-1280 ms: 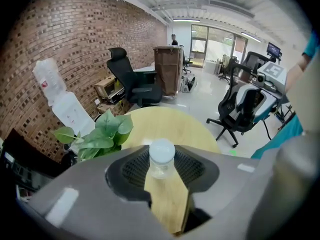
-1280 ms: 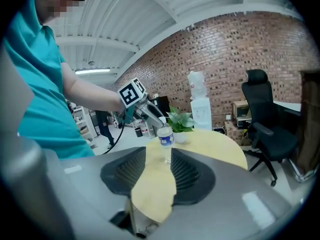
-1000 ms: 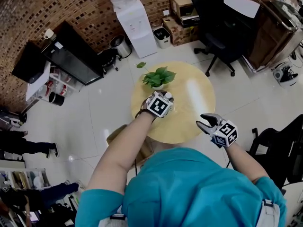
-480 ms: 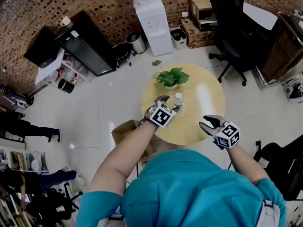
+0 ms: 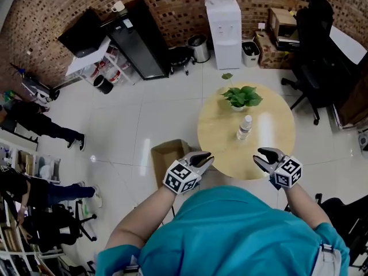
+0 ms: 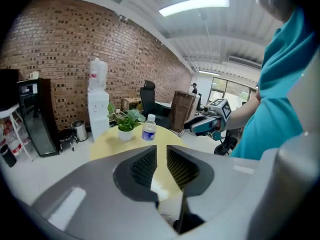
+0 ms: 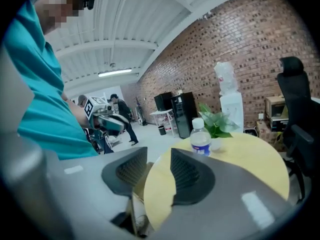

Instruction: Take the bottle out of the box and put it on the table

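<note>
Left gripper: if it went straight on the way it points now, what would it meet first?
Probably the top of the round table, short of the bottle; depth is unclear. The left gripper, jaws closing with nothing between them, points slightly down at it.

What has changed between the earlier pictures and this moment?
The left gripper let go of the bottle and drew back off the table toward the person. Its jaws are closing with nothing between them. The bottle stays upright on the table, near the plant.
</note>
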`<state>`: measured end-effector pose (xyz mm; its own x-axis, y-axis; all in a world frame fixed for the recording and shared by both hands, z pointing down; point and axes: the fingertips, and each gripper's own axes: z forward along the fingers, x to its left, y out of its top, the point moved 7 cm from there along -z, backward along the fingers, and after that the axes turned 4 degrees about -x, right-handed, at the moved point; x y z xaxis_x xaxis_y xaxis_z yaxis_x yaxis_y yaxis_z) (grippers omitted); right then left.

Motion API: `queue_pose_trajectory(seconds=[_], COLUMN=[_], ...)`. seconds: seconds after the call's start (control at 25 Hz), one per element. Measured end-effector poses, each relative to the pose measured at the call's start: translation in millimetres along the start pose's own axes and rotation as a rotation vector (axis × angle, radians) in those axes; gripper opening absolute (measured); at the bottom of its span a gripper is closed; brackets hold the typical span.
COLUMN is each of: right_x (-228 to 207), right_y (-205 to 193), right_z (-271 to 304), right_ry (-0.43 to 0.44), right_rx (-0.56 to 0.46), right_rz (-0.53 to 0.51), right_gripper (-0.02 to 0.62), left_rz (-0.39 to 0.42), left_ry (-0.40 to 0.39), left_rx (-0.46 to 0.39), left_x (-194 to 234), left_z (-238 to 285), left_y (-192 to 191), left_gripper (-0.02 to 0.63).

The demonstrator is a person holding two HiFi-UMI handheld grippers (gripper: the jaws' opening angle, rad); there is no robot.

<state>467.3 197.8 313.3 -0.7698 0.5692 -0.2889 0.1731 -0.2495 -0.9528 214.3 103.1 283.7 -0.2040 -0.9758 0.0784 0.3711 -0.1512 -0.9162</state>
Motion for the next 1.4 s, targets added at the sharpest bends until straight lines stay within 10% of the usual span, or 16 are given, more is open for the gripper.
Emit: queue_pose_trajectory(seconds=[0.76, 1.08, 1.4], right_x=[320, 368, 315], right_y=[-16, -42, -106], right_z=[-4, -111, -303], right_ry=[-0.117, -0.076, 0.049], right_rx=[-0.05, -0.105, -0.13], right_rz=[-0.035, -0.127, -0.175], right_gripper=[0.094, 0.002, 0.002], left_rz=[-0.094, -0.044, -0.116], left_ry=[-0.103, -0.056, 0.04], left_rx=[-0.287, -0.342, -0.36], left_x=[-108, -238, -434], left_z=[-274, -272, -129], left_y=[-81, -98, -113], left_gripper=[0.007, 0.0, 0.002])
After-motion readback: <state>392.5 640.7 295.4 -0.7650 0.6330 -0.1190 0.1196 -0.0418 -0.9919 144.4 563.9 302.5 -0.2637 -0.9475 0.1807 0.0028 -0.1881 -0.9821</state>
